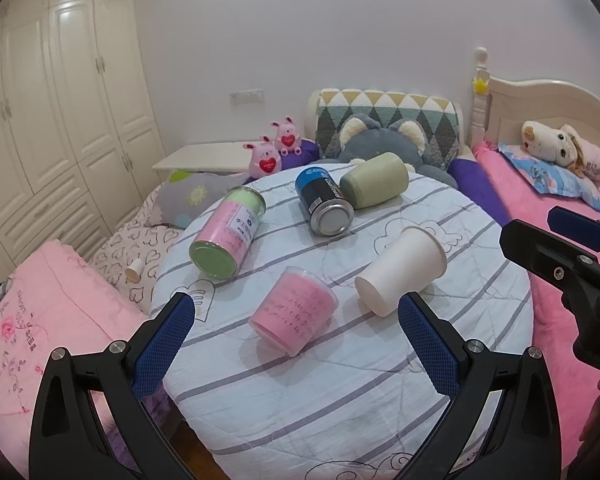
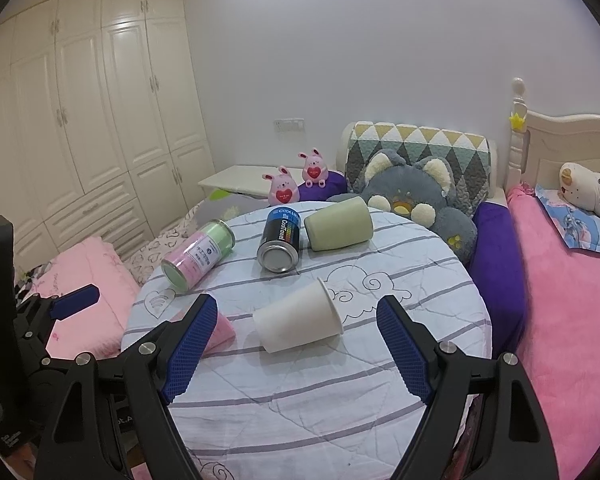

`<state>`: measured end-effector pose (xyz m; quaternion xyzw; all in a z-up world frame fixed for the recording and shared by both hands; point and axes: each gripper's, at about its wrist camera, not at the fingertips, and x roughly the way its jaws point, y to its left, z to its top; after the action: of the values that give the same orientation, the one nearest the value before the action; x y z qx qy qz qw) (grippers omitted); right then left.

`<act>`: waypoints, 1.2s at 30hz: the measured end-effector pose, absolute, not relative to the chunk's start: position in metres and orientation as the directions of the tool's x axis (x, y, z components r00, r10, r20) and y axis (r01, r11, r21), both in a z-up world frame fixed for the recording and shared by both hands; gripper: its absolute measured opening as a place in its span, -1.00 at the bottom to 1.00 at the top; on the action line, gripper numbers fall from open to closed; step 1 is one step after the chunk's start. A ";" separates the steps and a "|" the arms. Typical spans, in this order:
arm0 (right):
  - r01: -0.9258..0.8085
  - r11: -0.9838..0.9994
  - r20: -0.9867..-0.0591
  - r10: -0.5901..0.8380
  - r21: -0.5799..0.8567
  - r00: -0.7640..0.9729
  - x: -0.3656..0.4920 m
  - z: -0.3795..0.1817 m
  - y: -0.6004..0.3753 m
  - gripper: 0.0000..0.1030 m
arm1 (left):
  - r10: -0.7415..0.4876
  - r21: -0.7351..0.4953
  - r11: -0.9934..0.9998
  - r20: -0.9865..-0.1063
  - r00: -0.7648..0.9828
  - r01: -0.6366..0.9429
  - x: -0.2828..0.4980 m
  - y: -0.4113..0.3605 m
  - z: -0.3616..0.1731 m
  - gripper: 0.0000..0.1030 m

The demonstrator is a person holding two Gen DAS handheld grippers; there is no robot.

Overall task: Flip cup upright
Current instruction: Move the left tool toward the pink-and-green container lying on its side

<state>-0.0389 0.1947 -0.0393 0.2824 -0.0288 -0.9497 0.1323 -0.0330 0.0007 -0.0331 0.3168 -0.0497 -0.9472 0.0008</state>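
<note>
Hovering over a round table draped in a white, grey-striped quilted cloth, both hand-held tools stand with their jaws spread wide and nothing between them. Seen from the right wrist, the right gripper, black-framed with blue textured pads, frames a white paper cup that lies on its side just ahead of the fingertips, slightly nearer the left pad, its open rim turned to the right and its closed base to the left. Neither pad touches it.

From the left wrist, the left gripper is equally wide apart and holds nothing. The same white paper cup lies just beyond its right fingertip, base toward the camera. Straight ahead between the pads lies a clear plastic cup with pink filling, also tipped over, clear of both pads. The right gripper's black frame shows at the right edge of that view, above the pink bedding.

Farther ahead of both tools lie three more toppled containers: a pink-and-green cylindrical tin to the left, a blue-and-black metal can in the middle, and a pale green cylindrical cup beside it, touching or nearly touching the can. Beyond the table sit a grey plush cat and two pink plush rabbits.
</note>
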 end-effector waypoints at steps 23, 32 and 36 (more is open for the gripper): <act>0.306 -0.937 -0.631 -0.340 0.167 -0.698 -0.114 -0.055 0.124 0.62 | -0.057 0.002 -0.997 -0.664 -0.745 0.075 -0.088 -0.100 -0.056 0.99; 0.312 -0.909 -0.718 -0.410 0.275 -0.562 -0.184 -0.077 0.072 0.62 | -0.012 -0.039 -0.998 -0.709 -0.705 0.056 -0.127 -0.146 -0.072 0.99; 0.304 -0.889 -0.756 -0.454 0.343 -0.472 -0.217 -0.093 0.041 0.62 | 0.008 -0.068 -0.996 -0.730 -0.683 0.062 -0.140 -0.166 -0.082 0.99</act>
<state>-0.2174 0.0409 -0.0933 0.4635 -0.0808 -0.8541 0.2217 -0.1397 -0.1662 -0.0821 0.3979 0.0435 -0.9163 0.0147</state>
